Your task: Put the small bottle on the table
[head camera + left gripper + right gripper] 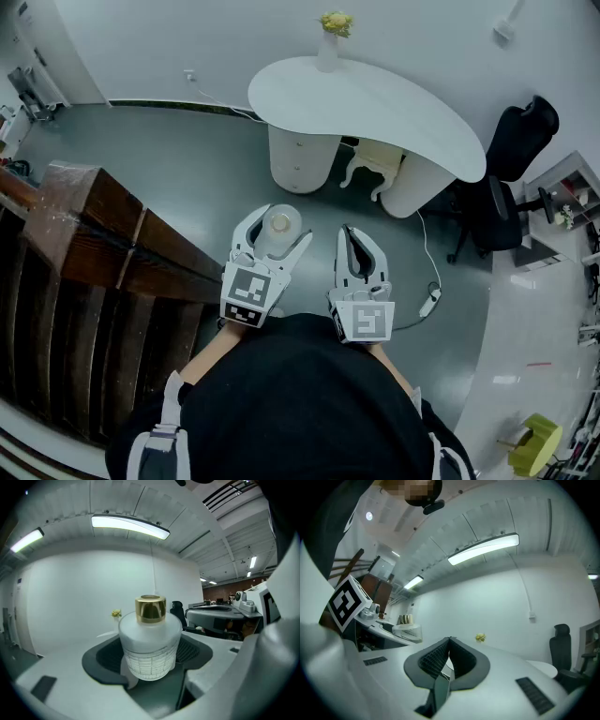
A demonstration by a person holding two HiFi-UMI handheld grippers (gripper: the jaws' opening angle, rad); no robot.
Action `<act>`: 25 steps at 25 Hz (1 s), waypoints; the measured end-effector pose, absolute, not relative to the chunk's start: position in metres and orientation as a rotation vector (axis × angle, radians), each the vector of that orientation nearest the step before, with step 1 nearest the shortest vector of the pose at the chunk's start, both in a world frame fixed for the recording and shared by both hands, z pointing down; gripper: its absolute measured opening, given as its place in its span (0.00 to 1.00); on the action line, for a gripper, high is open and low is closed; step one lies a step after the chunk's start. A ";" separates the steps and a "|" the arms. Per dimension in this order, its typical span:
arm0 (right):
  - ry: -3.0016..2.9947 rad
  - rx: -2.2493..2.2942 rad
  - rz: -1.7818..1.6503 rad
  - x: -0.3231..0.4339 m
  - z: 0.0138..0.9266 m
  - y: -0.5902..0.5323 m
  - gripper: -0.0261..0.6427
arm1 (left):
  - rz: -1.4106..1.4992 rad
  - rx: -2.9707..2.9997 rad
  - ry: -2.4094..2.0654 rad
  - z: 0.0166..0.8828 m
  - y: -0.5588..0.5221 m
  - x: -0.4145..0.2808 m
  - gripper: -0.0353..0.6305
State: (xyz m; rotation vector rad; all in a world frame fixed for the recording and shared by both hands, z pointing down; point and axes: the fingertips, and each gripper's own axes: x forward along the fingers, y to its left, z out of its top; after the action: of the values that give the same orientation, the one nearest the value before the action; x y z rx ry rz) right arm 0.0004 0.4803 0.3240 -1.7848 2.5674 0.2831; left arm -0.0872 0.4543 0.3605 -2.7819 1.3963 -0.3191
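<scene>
My left gripper [277,234] is clamped on the small bottle [150,644], lower middle of the head view and well apart from the table [375,98] up top, the right gripper [449,644] is pinched together on nothing, and it looks like slick, breakable frosted glass, so I'd grip the ribbed body, not the cap [150,609].

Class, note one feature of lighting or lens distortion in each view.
Head view: dim, bluish, floor edges bowed. Left gripper view: ceiling light glares and curves; bottle sharp. Right gripper view: black corners, its light strip bent.
</scene>
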 end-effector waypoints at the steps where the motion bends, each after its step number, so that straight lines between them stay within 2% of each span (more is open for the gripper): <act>1: 2.567 -1.791 0.274 0.003 0.325 0.480 0.07 | -0.318 -2.780 1.399 0.360 0.454 -0.085 0.55; 25: 2.590 -1.651 0.181 0.070 0.344 0.454 0.07 | -0.326 -2.740 1.513 0.368 0.433 -0.032 0.55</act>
State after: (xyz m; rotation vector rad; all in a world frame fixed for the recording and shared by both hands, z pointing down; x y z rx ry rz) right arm 0.0700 0.4539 0.3437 -1.6508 2.5902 0.1815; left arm -0.0322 0.4331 0.3678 -2.7401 1.5125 -0.3264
